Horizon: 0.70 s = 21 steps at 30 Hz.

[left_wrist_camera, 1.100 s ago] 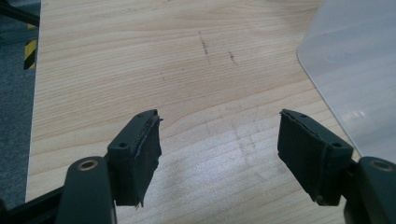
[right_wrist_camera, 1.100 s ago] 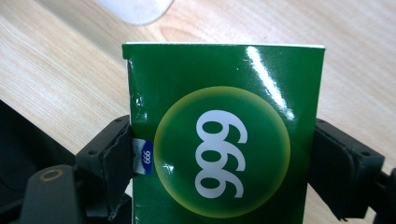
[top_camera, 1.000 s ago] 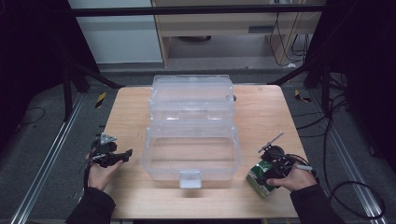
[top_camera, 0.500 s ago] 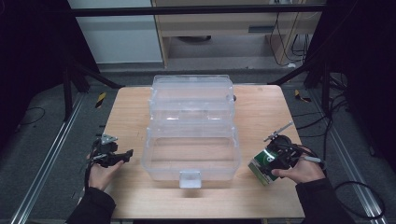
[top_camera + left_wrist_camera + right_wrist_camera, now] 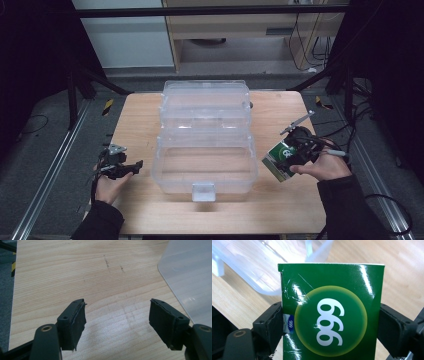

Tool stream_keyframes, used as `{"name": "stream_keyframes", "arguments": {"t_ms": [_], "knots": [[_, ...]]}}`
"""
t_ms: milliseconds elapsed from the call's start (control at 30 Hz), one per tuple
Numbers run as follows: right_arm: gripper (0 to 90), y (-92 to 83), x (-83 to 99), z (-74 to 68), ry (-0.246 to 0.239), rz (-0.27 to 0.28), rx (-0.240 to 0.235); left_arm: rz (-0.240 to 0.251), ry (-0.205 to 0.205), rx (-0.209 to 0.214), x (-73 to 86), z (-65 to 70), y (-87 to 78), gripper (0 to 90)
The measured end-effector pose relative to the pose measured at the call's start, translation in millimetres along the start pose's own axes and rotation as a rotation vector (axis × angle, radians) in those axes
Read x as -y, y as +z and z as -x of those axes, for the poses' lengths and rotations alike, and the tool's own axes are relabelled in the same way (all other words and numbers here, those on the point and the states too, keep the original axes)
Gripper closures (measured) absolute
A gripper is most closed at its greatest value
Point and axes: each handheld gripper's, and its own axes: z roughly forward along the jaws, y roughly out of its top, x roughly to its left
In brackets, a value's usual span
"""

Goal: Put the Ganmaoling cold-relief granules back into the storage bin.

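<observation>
Right of clear bin [image 5: 205, 165], right gripper [image 5: 287, 156] jaws clamped on green box [image 5: 280, 159] sides, raised off tabletop [image 5: 140, 120], probably for dropping into near compartment. Left gripper [image 5: 131, 166] rests near-left, jaws wide apart, holding nothing, clear of bin.

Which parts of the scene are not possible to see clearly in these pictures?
- Green box: the right gripper view's bottom edge cuts off its lower end; the fingers cover its sides.
- Box print in the high view: too small to read.
- Clear storage bin: glare blurs its floor in the high view.
- Left gripper: its body lies below the left gripper view's edge.
</observation>
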Motion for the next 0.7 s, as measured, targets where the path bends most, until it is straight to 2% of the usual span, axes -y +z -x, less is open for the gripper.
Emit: {"name": "stream_keyframes", "arguments": {"t_ms": [133,167,233,267,467,500,533,633,700], "knots": [[17.3,-5.8,-9.5,-1.5,-0.038,0.011,-0.011,-0.003,0.002,0.001,0.4,0.4,0.8,28.4],[17.3,-9.0,-16.8,-3.2,-0.070,0.021,-0.018,-0.001,0.001,0.001,0.3,0.3,0.6,28.4],[17.3,-9.8,-19.2,-3.7,-0.085,0.024,-0.019,0.000,0.000,0.002,0.3,0.3,0.5,28.4],[17.3,-11.8,-26.3,-7.1,-0.122,0.028,-0.030,-0.001,0.001,0.002,0.3,0.2,0.4,28.4],[17.3,-16.7,-42.6,-15.1,-0.207,0.059,-0.060,-0.004,0.001,0.001,0.3,-0.2,0.8,28.4],[17.3,-16.7,-42.6,-15.1,-0.207,0.059,-0.060,-0.006,0.002,0.002,0.3,-0.1,1.0,28.4],[17.3,-17.3,-49.1,-17.3,-0.236,0.061,-0.071,-0.008,0.002,0.003,0.3,0.0,1.1,28.4],[17.3,-16.4,-57.4,-20.5,-0.273,0.061,-0.082,-0.005,0.002,0.004,0.4,0.2,1.4,28.4],[17.3,-16.2,-59.4,-21.5,-0.280,0.061,-0.086,-0.006,0.003,0.004,0.4,0.3,1.6,28.4]]}}
